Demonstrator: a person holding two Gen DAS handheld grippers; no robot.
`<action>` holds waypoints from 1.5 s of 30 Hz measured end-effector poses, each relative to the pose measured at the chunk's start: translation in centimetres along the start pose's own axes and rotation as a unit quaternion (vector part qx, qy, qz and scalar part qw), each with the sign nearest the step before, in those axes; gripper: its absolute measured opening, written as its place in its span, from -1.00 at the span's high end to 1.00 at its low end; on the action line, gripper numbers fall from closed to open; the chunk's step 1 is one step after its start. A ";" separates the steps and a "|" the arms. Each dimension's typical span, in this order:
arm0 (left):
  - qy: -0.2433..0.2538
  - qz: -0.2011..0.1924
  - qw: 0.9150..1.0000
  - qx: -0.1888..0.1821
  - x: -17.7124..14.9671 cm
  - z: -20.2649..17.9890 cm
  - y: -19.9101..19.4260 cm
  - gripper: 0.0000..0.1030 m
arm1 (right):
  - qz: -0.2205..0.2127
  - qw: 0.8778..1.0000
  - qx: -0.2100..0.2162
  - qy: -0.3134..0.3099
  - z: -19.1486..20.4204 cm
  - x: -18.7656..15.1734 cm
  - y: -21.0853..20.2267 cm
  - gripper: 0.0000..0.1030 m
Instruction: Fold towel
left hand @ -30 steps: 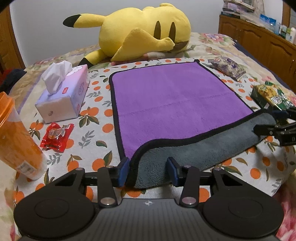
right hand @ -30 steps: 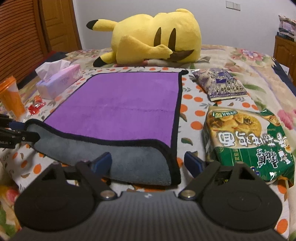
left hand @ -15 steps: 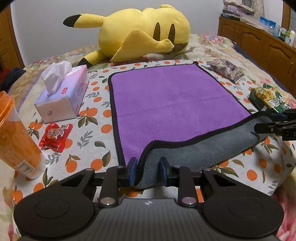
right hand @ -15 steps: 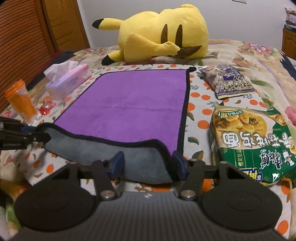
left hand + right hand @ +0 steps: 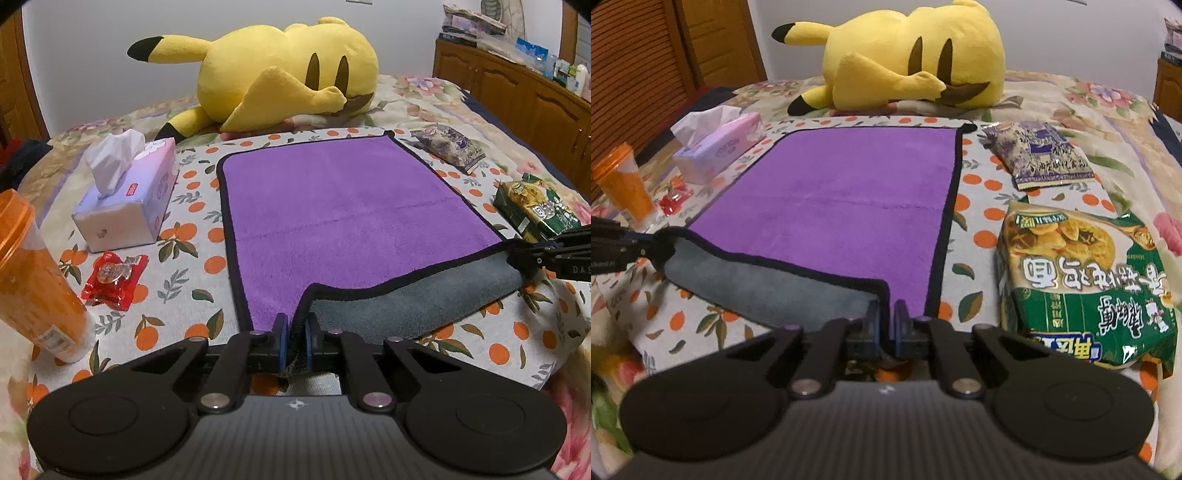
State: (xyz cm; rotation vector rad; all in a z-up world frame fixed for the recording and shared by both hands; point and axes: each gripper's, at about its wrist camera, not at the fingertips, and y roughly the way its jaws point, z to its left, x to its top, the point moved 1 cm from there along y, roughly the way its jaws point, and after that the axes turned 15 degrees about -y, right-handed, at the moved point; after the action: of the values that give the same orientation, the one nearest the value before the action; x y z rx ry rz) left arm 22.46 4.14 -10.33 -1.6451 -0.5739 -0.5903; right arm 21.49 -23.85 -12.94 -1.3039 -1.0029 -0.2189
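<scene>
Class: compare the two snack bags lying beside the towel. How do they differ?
The green bag is larger and lies nearer the camera; the purple bag is smaller and lies farther back, closer to the plush. The green one looks puffed and crumpled, the purple one flatter. Both lie on the orange-print cloth, right of the towel.

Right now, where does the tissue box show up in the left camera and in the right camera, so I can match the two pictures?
Left wrist view: the tissue box sits at left of centre, left of the purple towel.
Right wrist view: the tissue box sits upper left, beyond the towel's far left corner.
Shared landmark: the yellow plush toy lying behind the towel's far edge in both views.
</scene>
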 end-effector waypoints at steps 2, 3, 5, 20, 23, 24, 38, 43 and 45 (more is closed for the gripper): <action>0.000 -0.007 1.000 -0.003 0.2 -0.1 -0.4 0.81 | -0.004 1.000 0.000 -0.001 0.0 0.1 -0.1 0.90; -0.001 -0.011 1.000 -0.005 0.3 -0.1 -0.6 0.82 | -0.007 1.000 -0.001 -0.001 -0.1 0.1 -0.2 0.90; -0.003 -0.020 1.000 -0.009 0.5 -0.3 -1.1 0.83 | -0.016 1.000 -0.002 0.001 -0.2 0.2 -0.4 0.90; -0.015 -0.069 0.997 -0.023 1.9 -0.5 -3.0 0.86 | -0.064 0.998 -0.012 -0.010 -0.6 1.8 -1.9 0.90; -0.016 -0.072 0.997 -0.024 2.2 -0.5 -2.9 0.86 | -0.072 0.997 -0.012 -0.012 -0.5 2.2 -2.1 0.90; -0.017 -0.073 0.997 -0.024 2.3 -0.5 -2.8 0.86 | -0.075 0.997 -0.012 -0.013 -0.6 2.3 -2.1 0.91; -0.012 -0.086 0.996 -0.020 3.4 -0.6 -1.9 0.87 | -0.093 0.995 -0.022 -0.025 -1.5 3.3 -1.4 0.91; -0.010 -0.088 0.996 -0.019 4.0 -0.5 -1.4 0.87 | -0.092 0.995 -0.024 -0.032 -1.6 3.5 -0.8 0.91; -0.009 -0.088 0.996 -0.018 4.2 -0.5 -1.2 0.87 | -0.091 0.995 -0.024 -0.035 -1.7 3.6 -0.6 0.91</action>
State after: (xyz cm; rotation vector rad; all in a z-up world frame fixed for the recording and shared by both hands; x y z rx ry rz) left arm 24.73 3.96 -6.60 -1.6454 -0.7302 -0.7177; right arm 24.06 -24.17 -9.82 -1.2701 -1.1844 -0.3406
